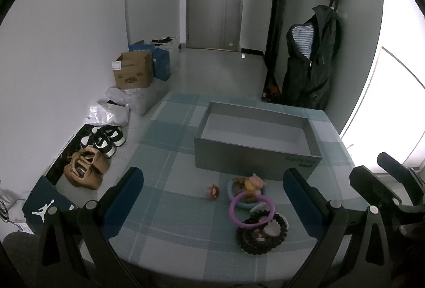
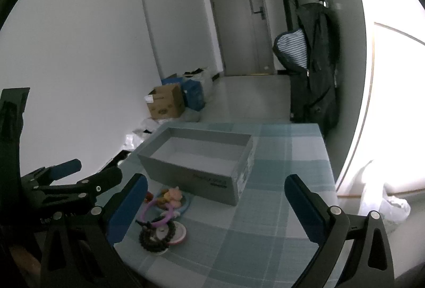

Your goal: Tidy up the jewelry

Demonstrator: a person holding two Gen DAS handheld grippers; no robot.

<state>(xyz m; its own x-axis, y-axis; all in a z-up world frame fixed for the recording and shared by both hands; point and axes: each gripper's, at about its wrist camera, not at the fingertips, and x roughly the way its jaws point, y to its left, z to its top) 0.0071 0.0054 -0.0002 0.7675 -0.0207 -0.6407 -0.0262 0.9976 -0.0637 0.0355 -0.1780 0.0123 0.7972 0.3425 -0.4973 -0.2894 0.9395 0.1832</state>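
lying in a small heap on the checked tabletop, just in front of the empty grey box, the jewelry waits: a purple ring bangle leaning across a dark beaded bracelet, a pale blue ring with a small plush charm, and a tiny red piece off by itself. the left gripper hovers above them, fingers spread wide, holding nothing; the right gripper is likewise wide open and empty. all looks light. the bangle seems stiff and smooth, best pinched across its rim; the beads likely hang limp and may snag.
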